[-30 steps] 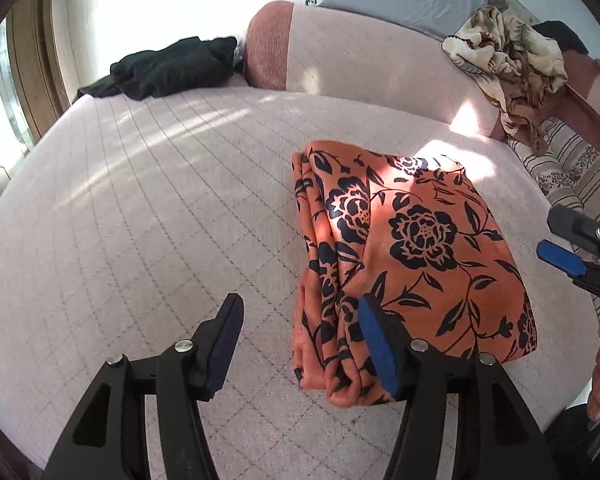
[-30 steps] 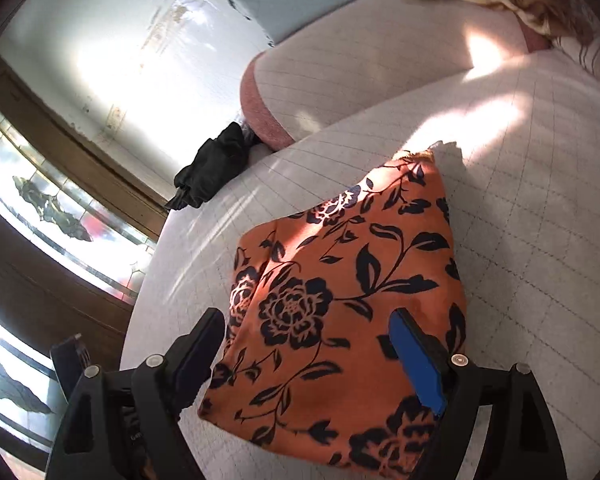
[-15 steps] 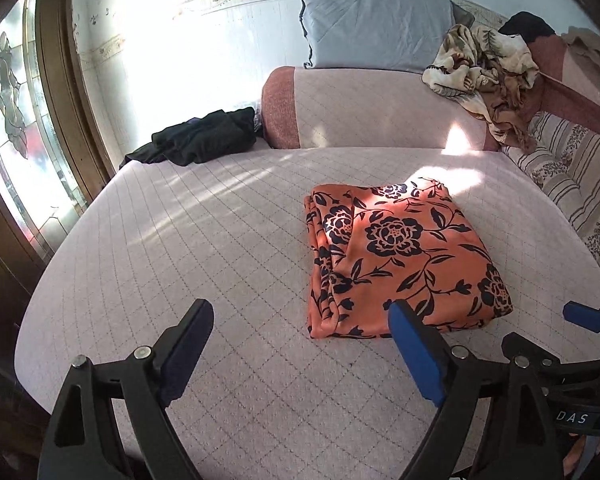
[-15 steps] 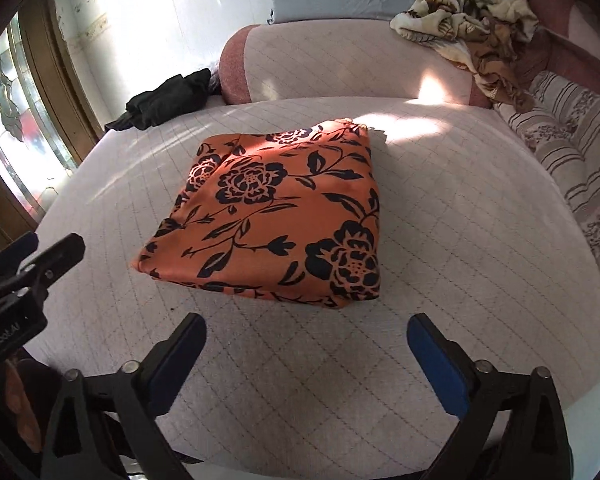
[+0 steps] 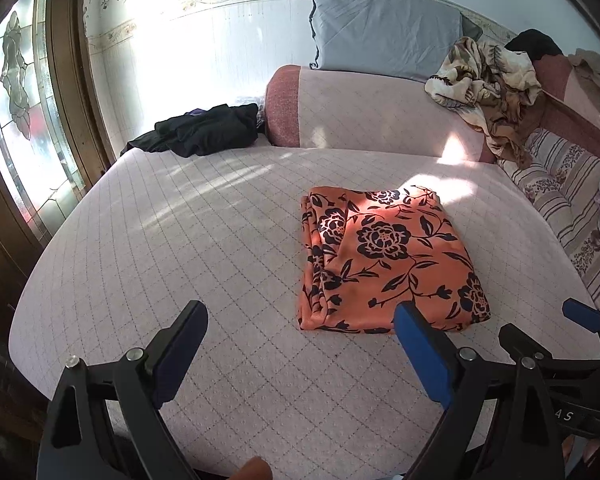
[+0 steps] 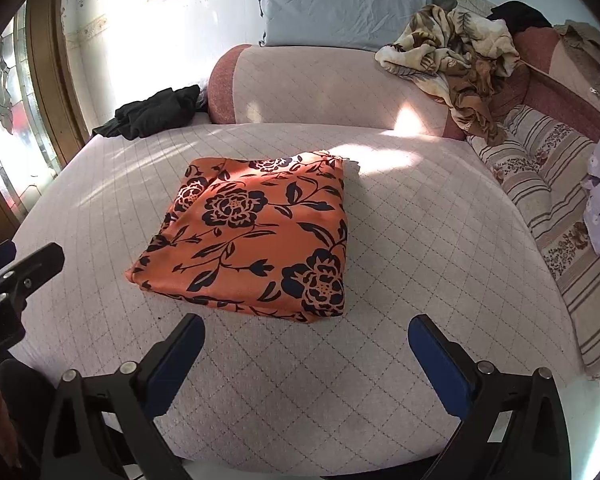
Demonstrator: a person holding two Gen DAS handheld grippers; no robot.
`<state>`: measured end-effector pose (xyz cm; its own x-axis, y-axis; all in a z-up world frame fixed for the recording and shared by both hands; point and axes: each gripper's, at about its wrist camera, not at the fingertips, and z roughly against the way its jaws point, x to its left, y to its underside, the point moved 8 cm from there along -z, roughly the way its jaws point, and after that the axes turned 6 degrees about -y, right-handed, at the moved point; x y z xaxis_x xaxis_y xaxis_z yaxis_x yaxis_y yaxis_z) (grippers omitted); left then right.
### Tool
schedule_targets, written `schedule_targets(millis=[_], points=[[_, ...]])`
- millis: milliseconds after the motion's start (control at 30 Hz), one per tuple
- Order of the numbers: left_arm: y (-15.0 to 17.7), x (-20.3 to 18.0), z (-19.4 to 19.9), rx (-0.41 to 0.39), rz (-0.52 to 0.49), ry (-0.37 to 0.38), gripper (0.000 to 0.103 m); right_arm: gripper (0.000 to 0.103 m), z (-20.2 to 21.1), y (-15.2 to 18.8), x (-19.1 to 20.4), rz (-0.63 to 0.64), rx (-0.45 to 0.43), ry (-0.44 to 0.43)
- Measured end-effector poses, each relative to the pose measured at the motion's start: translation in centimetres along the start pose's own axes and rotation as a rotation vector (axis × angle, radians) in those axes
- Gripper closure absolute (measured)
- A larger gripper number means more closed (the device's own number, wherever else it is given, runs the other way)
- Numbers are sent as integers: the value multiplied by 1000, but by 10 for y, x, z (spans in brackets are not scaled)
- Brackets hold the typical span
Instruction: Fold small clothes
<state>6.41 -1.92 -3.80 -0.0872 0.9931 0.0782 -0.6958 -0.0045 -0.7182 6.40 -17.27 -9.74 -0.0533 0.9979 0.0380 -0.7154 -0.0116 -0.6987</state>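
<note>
Both claws backed off | left claw (image 5: 300,344) wide, right claw (image 6: 306,354) wide | one folded cloth (image 6: 256,236)

Partial letters "AS" on right tool (image 5: 580,364); "ot.AI" on left tool (image 6: 4,304).

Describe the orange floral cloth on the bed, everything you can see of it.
The orange floral cloth is thin, smooth-looking fabric printed with black roses, leaves and vines. It lies folded into a flat, roughly rectangular stack, with layered edges showing along its left side in the left wrist view. Sunlight falls across its far end. It rests on the quilted pink bed cover and touches nothing else. The left hand-held gripper and right hand-held gripper are both open, short of it.
</note>
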Motion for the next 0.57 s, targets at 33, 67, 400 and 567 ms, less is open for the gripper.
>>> schedule_targets(millis=[33,67,400,567], points=[[0,-1,0,3,-2,9,9,0,-1,-1,0,2,2,-1],[-1,-3,-1,5,-1,19,9,0,-2,-1,0,4,4,0],[-10,-17,-14,21,-20,50,5,0,-12,-12,0,8,3,-12],[-18,-18,-22,25,-6,65,2,0,-20,-15,-3,3,10,-14]])
